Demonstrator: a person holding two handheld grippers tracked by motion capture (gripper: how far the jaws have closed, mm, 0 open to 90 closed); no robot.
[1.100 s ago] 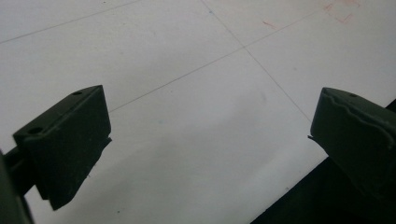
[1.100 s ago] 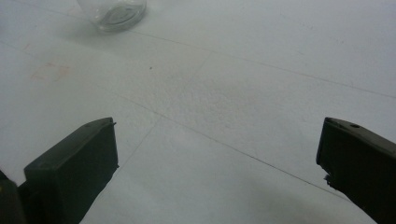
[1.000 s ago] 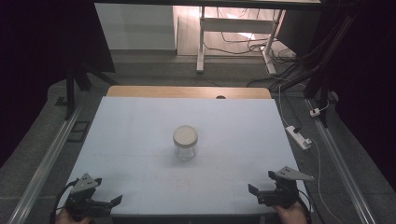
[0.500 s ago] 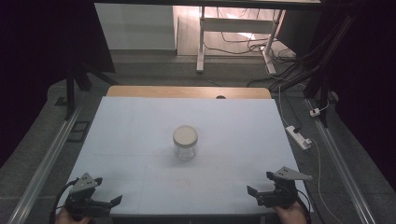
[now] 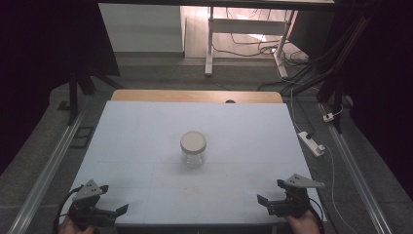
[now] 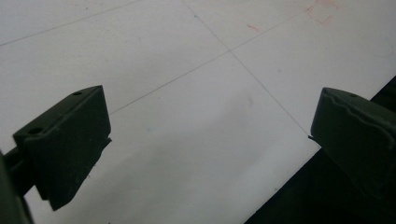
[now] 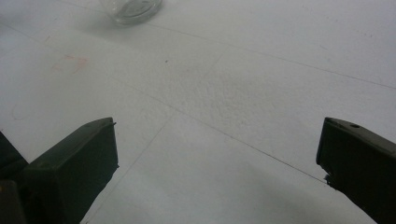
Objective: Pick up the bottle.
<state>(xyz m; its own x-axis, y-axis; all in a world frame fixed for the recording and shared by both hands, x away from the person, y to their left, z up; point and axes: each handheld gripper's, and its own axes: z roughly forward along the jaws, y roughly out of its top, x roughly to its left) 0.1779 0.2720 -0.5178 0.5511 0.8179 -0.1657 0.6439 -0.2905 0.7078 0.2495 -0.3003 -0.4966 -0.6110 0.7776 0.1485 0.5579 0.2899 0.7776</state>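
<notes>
A small clear glass jar with a cream round lid (image 5: 193, 148) stands upright at the middle of the white table top (image 5: 146, 131), its base showing in the right gripper view (image 7: 132, 8). The left gripper (image 5: 104, 213) sits near the table's front left corner, well apart from the jar, jaws spread wide and empty. The right gripper (image 5: 272, 204) sits near the front right corner, equally far from the jar, jaws likewise spread with nothing between them.

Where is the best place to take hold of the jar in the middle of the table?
Probably the jar by its clear glass body just under the lid, coming in level from the near side. It stands upright and alone on the table, so both flanks are free. The right gripper, jaws wide open, already faces it.
</notes>
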